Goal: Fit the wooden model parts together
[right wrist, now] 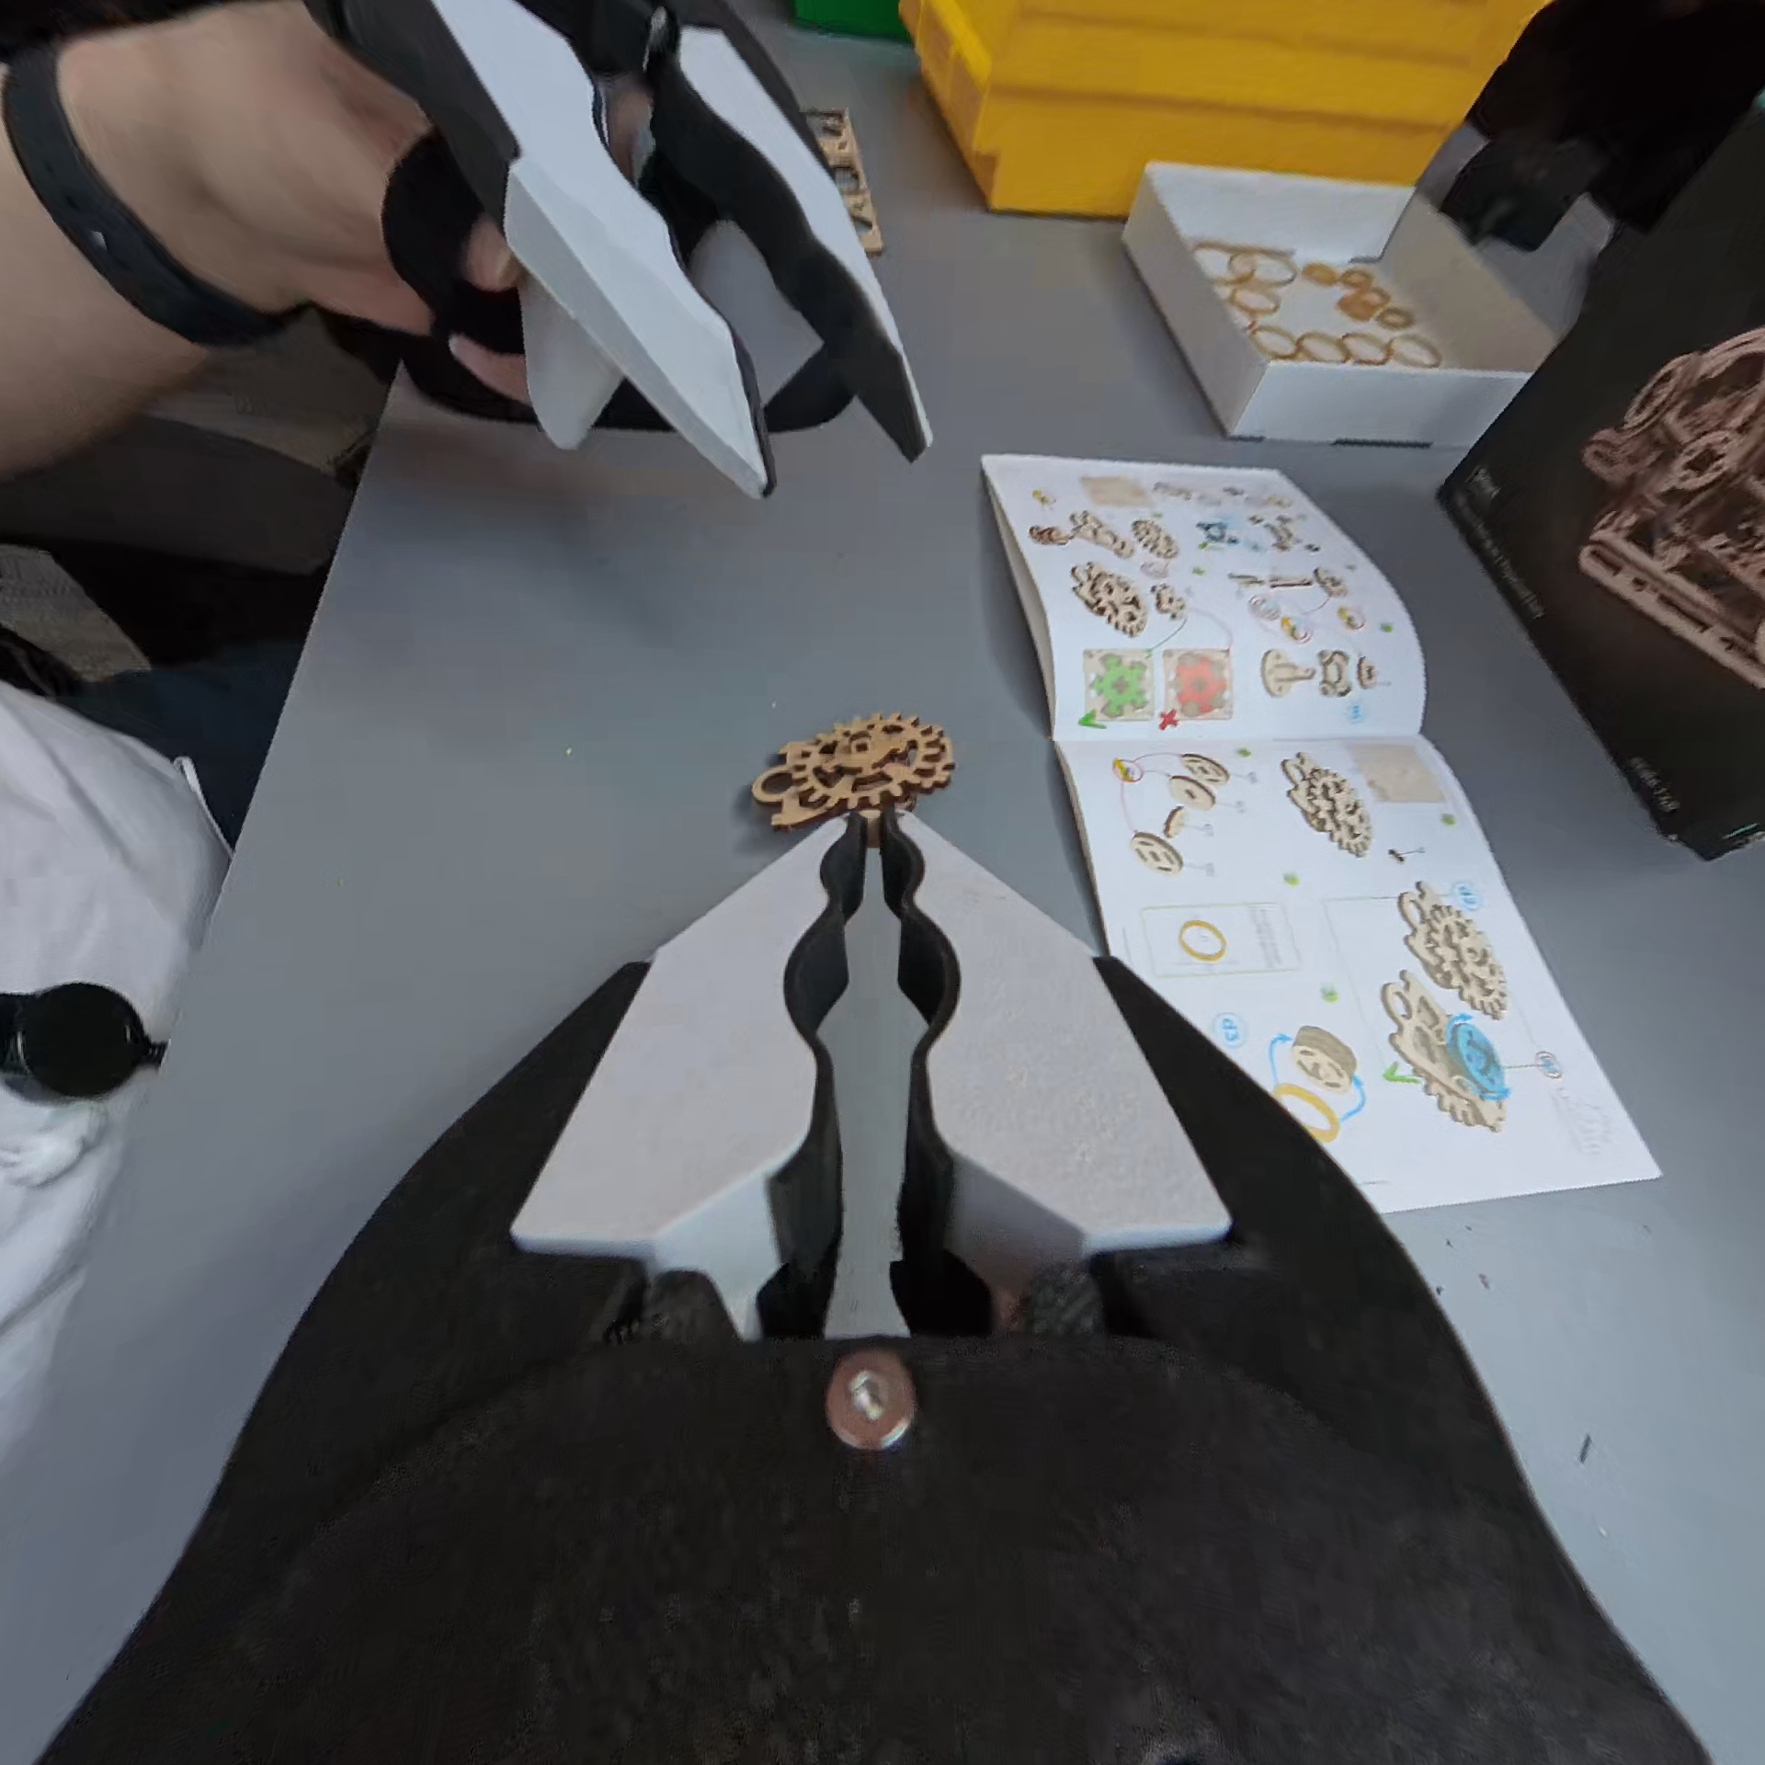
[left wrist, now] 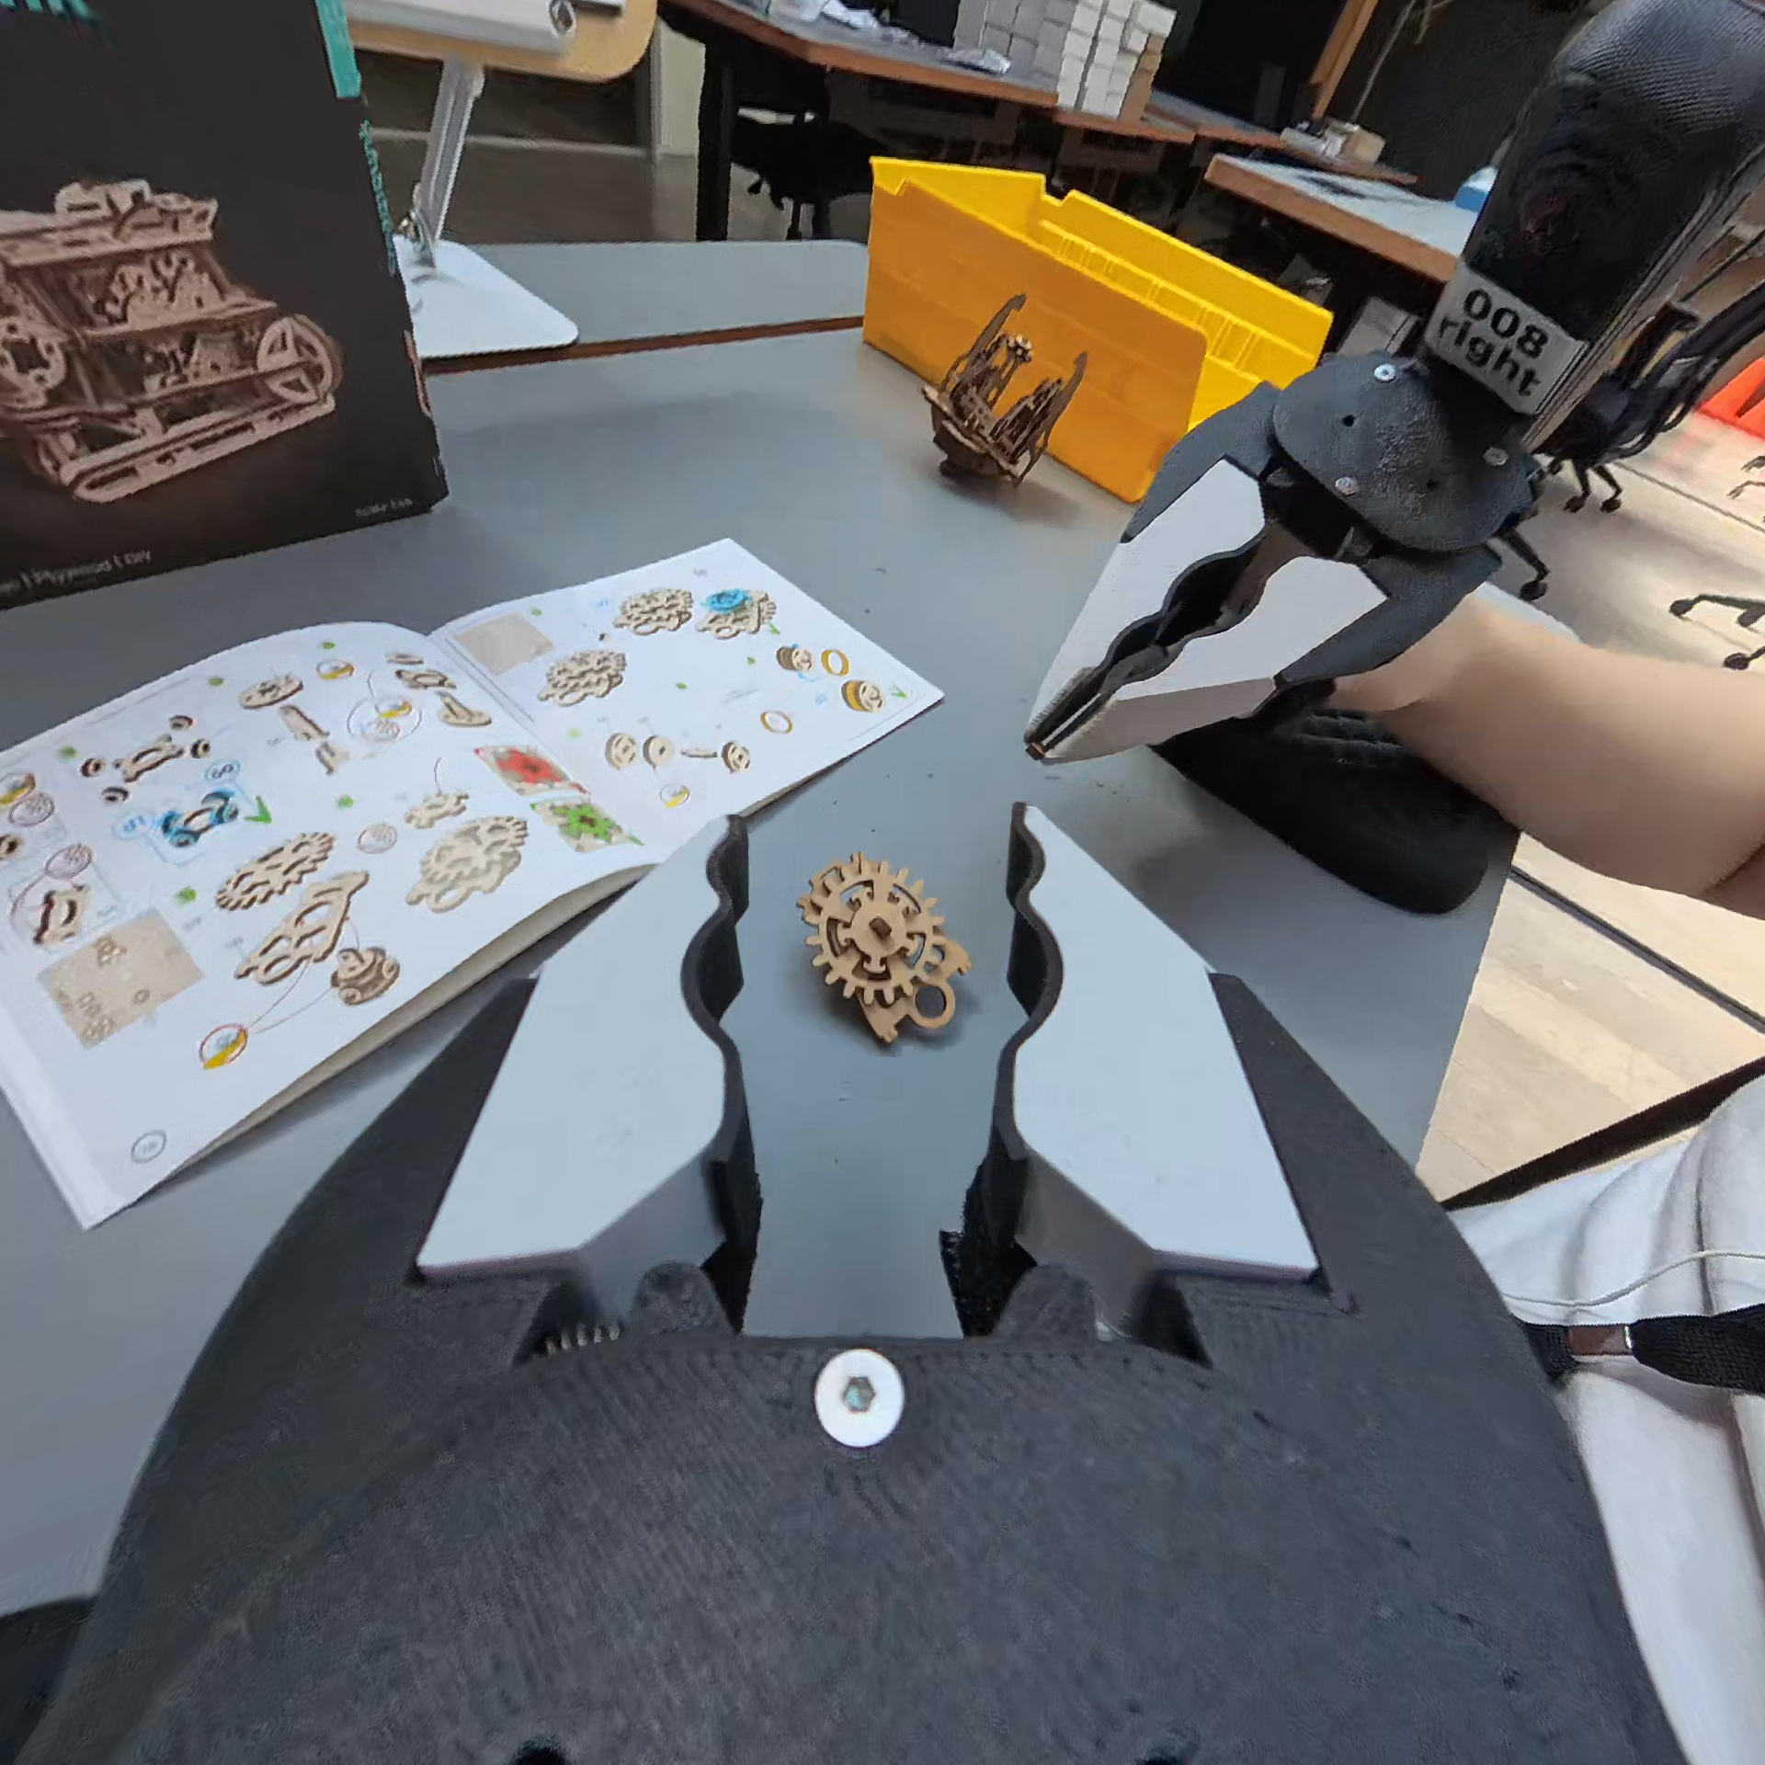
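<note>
Our left gripper hangs with its jaws spread wide and nothing between them; at the centre of the left wrist view, framed by its two fingers, one wooden gear assembly lies flat on the grey table, touching neither finger. Our right gripper has its jaws drawn nearly together, and a small pale wooden piece shows pinched between the tips, just at the near edge of the gear assembly; we cannot tell whether piece and gears touch. In the left wrist view this gripper sits at right, tips down near the table. We count one open instruction booklet at left, one dark kit box in the upper left, one yellow bin at upper centre, and one partly built wooden model standing before it. The right wrist view adds one white tray of wooden rings at upper right. Bare table surrounds the gears; the table's edge runs down the left of the right wrist view.
</note>
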`<state>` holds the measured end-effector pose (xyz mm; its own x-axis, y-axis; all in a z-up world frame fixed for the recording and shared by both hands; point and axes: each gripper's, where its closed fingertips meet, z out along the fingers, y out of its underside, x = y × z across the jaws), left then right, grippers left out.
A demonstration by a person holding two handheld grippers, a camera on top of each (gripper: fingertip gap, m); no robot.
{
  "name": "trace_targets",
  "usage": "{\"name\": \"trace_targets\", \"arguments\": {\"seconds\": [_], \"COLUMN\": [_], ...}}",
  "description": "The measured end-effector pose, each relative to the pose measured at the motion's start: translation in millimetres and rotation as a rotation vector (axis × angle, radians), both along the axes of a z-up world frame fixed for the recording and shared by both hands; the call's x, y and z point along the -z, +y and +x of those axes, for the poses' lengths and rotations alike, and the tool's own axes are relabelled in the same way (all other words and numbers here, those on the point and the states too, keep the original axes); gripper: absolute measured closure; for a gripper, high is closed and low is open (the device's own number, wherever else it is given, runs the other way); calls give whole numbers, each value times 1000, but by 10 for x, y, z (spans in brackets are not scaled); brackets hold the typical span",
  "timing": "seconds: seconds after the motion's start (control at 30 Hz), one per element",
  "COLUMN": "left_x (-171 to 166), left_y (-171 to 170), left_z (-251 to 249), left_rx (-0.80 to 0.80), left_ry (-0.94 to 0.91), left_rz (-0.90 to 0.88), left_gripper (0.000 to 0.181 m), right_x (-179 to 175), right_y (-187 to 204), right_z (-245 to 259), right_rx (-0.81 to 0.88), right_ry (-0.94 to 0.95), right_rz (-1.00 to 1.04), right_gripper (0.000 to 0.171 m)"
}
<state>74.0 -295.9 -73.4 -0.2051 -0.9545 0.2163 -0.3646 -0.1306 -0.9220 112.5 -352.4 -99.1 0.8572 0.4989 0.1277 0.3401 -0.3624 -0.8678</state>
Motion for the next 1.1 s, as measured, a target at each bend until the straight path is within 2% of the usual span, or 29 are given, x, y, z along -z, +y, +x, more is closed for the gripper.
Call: {"name": "trace_targets", "arguments": {"seconds": [0.13,0.23,0.3,0.47,0.6,0.7,0.8,0.9,0.97,1.03,1.1], "left_x": [-137,-135,-108,-174,-246,-419,-483,-384,-275,-210,-175], "left_y": [-169,-269,-282,-344,-187,-125,-136,-176,-172,-116,-3], "left_z": [248,397,503,692,773,775,752,760,765,794,858], "left_rx": [105,168,189,276,273,330,462,592,652,650,585], "left_ry": [-117,-150,-147,-119,-91,-89,-88,-97,-146,-200,-218], "left_rz": [85,223,256,66,125,211,306,420,529,514,409], "left_gripper": [129,141,152,157,157,155,154,155,168,173,155], "right_x": [-167,-232,-369,-418,-394,-365,-456,-478,-424,-491,-578], "right_y": [-11,-37,-62,-97,-78,-15,74,202,274,378,449], "right_z": [234,344,413,592,584,593,583,620,619,695,710], "right_rx": [105,159,169,227,222,231,180,148,126,171,193], "right_ry": [127,324,389,325,251,273,413,467,481,504,571], "right_rz": [128,144,191,253,261,225,140,13,-90,-72,-70], "right_gripper": [169,169,169,169,169,169,169,169,169,169,169]}}
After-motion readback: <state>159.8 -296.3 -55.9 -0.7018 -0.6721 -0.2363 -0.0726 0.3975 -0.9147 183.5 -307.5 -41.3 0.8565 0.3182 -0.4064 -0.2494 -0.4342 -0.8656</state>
